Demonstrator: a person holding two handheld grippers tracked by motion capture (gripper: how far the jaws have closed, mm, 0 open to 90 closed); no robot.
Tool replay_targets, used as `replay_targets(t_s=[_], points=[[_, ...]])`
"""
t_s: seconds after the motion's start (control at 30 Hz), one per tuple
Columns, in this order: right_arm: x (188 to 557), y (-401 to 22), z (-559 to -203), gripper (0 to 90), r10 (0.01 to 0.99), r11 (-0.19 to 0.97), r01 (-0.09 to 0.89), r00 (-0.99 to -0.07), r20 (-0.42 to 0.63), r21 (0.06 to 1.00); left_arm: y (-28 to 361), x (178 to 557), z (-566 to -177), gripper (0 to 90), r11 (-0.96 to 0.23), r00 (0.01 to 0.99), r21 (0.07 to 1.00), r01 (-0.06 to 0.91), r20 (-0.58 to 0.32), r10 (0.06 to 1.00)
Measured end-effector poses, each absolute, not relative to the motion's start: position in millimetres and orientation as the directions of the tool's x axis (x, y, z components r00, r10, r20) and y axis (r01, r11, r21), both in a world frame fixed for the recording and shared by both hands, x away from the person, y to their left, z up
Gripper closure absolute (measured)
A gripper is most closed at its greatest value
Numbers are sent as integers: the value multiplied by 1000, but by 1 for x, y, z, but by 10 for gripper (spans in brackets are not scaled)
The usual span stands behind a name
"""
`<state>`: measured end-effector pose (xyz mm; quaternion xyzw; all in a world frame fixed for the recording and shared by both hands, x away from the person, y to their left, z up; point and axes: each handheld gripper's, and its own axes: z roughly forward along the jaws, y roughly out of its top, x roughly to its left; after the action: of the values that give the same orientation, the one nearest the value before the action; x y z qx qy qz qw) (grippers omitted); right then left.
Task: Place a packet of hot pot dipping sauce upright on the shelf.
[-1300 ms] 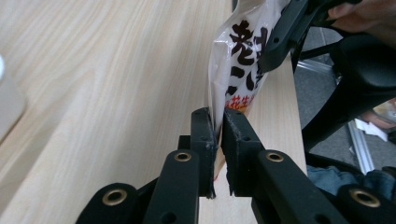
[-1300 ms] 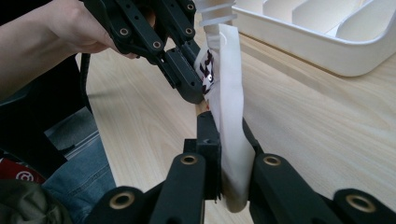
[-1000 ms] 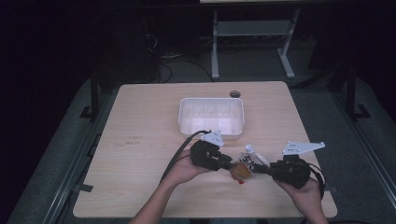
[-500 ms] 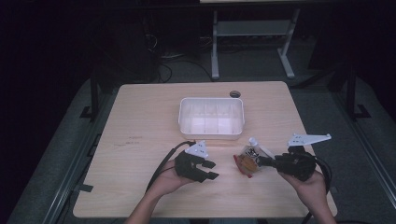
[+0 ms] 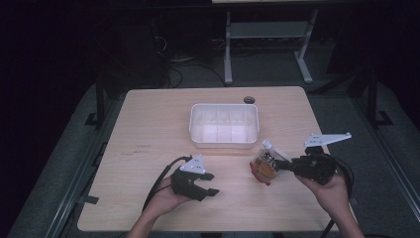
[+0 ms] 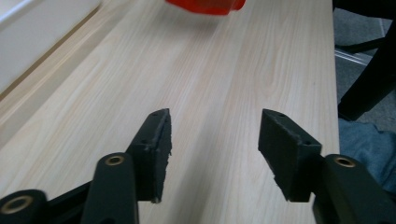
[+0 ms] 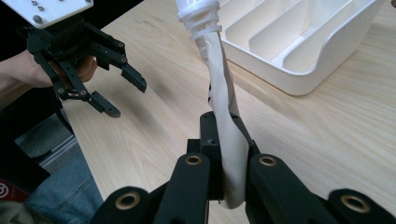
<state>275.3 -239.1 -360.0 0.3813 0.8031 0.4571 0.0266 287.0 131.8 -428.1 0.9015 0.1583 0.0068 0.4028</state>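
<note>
A spouted pouch (image 5: 266,162) with a white cap, orange and red print, hangs just above the table at the right, tilted. My right gripper (image 5: 280,166) is shut on its edge; in the right gripper view the pouch (image 7: 223,116) runs up from between the pads to its cap (image 7: 198,11). My left gripper (image 5: 214,184) sits low over the table to the left, apart from the pouch. Its jaws have just been opening and stand open with nothing between them (image 6: 215,119). The pouch's red bottom (image 6: 205,4) shows ahead of it.
A white divided tray (image 5: 224,141) stands mid-table behind both grippers, seen also as the tray (image 7: 303,70) and the tray wall (image 6: 28,37). A small dark round thing (image 5: 249,100) lies near the far edge. The left gripper (image 7: 127,100) shows across bare wood.
The left gripper came off the pouch and drew away to the left, its jaws widening. The right gripper kept its hold on the pouch and raised it a little.
</note>
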Motion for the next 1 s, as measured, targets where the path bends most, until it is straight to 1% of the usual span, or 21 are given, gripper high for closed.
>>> replay_targets(t_s=[0.33, 0.5, 0.87, 1.0], points=[[281, -233, -350, 883, 635, 306, 589, -712, 300, 748, 156, 280, -435, 333, -614, 936, 727, 308, -116, 332], [287, -223, -345, 884, 638, 314, 602, -707, 307, 735, 169, 280, -440, 280, -586, 918, 734, 345, -133, 374], [294, -215, -334, 884, 644, 319, 603, -704, 299, 731, 183, 277, -438, 250, -558, 904, 752, 350, -116, 411], [298, -214, -329, 884, 645, 323, 600, -706, 294, 732, 183, 277, -439, 245, -551, 900, 753, 359, -123, 419]])
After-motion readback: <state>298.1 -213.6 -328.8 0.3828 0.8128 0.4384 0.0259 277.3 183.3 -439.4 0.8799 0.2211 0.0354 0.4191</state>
